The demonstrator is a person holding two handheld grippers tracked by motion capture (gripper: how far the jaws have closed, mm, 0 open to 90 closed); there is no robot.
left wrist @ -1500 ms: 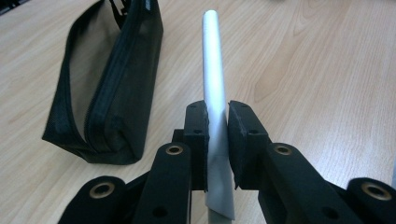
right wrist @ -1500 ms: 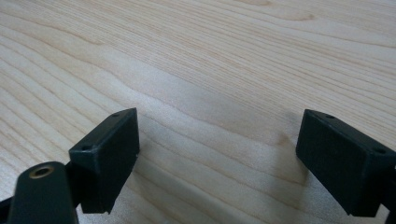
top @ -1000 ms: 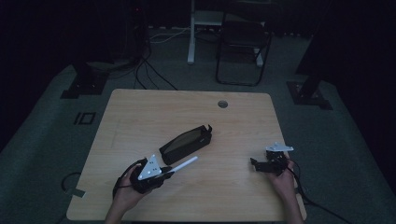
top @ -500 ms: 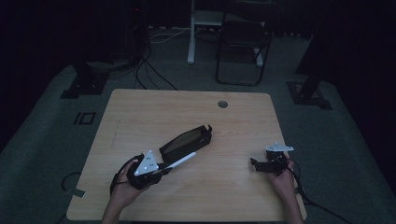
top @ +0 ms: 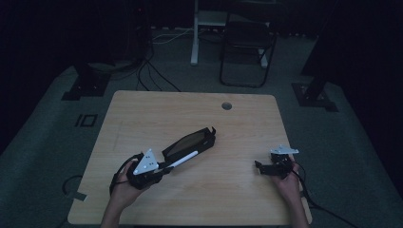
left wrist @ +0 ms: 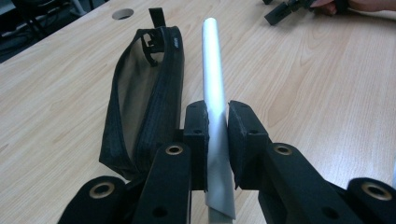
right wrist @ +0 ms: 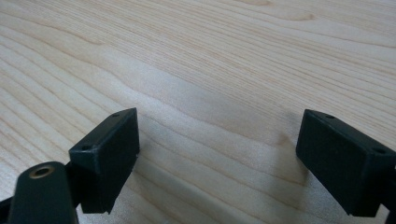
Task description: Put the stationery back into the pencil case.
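Note:
My left gripper (top: pixel 164 167) (left wrist: pixel 217 116) is shut on a slim silver pen (left wrist: pixel 212 60) (top: pixel 183 160), which points forward along the table. A black zip pouch (top: pixel 190 141) (left wrist: pixel 140 93) lies unzipped just left of the pen in the left gripper view, its tan lining showing. The pen runs beside the pouch's near edge, outside the opening. At the table's right my right gripper (top: pixel 259 166) (right wrist: pixel 219 140) rests low over bare wood (right wrist: pixel 210 56), jaws wide open with nothing between them. It also shows far off in the left gripper view (left wrist: pixel 285 10).
The wooden table (top: pixel 142 109) has a round cable hole (top: pixel 226 105) near its far edge. A chair (top: pixel 247 42) and stand bases with cables sit on the dark floor beyond.
My left gripper and the pen have shifted slightly away from the person, closer alongside the pouch. The right gripper has stayed put.

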